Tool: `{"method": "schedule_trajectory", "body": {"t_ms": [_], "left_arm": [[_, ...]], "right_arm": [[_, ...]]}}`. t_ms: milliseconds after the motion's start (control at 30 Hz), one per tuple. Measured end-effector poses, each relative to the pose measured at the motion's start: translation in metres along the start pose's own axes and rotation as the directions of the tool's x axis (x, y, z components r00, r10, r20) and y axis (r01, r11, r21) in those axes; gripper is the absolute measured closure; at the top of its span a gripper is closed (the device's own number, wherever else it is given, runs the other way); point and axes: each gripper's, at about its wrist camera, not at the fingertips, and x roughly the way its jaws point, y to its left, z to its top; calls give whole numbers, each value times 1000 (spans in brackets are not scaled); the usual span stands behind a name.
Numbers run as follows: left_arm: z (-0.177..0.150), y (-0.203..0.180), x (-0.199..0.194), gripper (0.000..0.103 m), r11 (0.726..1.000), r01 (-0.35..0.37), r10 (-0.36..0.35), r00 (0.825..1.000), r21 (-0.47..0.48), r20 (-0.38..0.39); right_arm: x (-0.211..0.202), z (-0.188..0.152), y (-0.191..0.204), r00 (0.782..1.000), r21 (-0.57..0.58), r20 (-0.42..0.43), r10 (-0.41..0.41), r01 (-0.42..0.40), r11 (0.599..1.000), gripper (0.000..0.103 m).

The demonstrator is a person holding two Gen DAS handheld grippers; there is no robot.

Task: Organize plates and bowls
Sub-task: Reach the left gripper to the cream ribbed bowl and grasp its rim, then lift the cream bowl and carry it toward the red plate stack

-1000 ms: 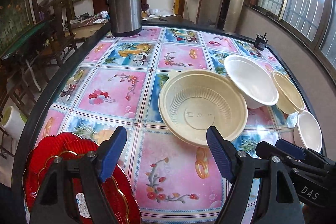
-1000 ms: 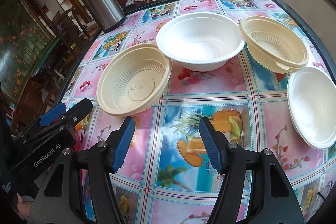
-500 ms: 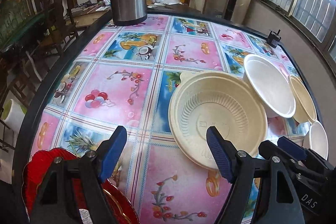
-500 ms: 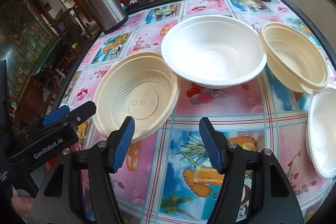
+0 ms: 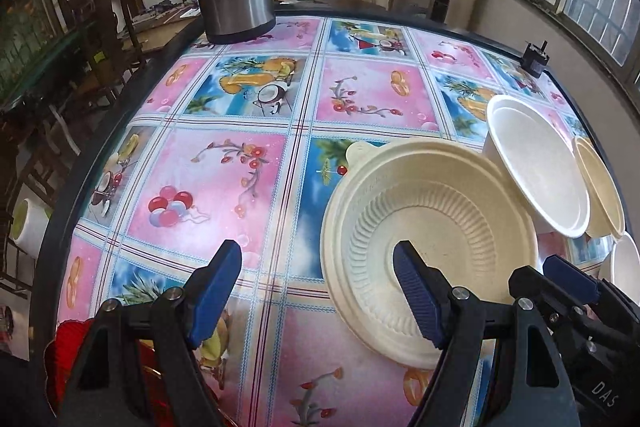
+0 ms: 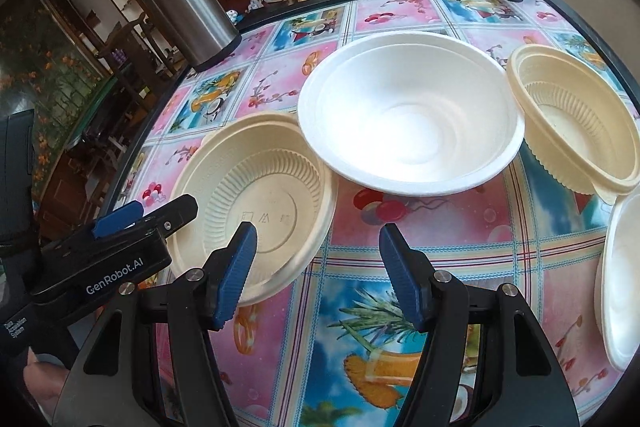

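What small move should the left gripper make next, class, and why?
Probably lower the left gripper so that it straddles the near rim of the ribbed beige bowl, then close. Its jaws are open and empty, one finger already hangs over that bowl's inside, the other is outside the rim over the tablecloth, and a matching beige bowl waits beyond the white bowl.

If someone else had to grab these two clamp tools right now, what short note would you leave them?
Left gripper: open, holding nothing, near the rim of the nearest cream bowl.
Right gripper: open, holding nothing, above the tablecloth.
Things: white bowl in the middle, second cream bowl to its right, white plate at the far right edge, red plate at the near left corner.
Done: nothing stacked yet.
Left: gather the bowls and plates into stacks.
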Motion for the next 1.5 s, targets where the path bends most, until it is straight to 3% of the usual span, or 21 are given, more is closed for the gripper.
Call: {"method": "schedule_trajectory", "body": {"t_ms": [133,233,333,400,533,567,600,667,733,933,1200,1500], "left_arm": [[0,3,4,25,998,41,-41,999,-37,-10],[1,1,5,25,999,25,-25,1000,-28,-6],[4,-1,6,25,1000,-9,9,1000,-15,-1],[6,-4,8,25,1000,3,-3,1000,1,-3],[6,-7,15,25,1000,-12,13,999,14,-35],[6,-7,18,26,1000,-6,6,999,9,-46],[6,-7,20,29,1000,4,-4,998,4,-56],[4,-9,25,65,1000,10,-10,996,2,-86],[0,-11,33,78,999,35,-35,990,-1,-133],[-5,-10,25,85,999,38,-38,994,-7,-107],[-18,-5,6,85,999,39,-39,996,-13,-83],[-38,-5,-38,85,999,34,-34,999,10,-6]], "right_arm": [[4,3,1,1000,-3,-4,10,-10,1000,39],[6,5,2,1000,-13,2,1,-1,1000,40],[10,7,2,1000,-11,-10,4,-4,1000,48],[11,8,2,1000,-13,-7,3,-3,1000,61],[13,10,1,1000,-10,-5,6,-6,1000,66],[14,10,0,1000,-7,-4,9,-9,1000,74],[14,10,0,1000,-5,-6,16,-16,1000,78],[16,9,0,1000,-1,-7,31,-31,1000,78],[16,7,2,999,-7,-10,39,-39,999,81],[8,2,5,1000,-26,5,27,-27,999,81],[-3,-12,13,1000,-53,16,23,-22,998,81],[-28,-37,19,998,-61,42,43,-40,997,81]]}}
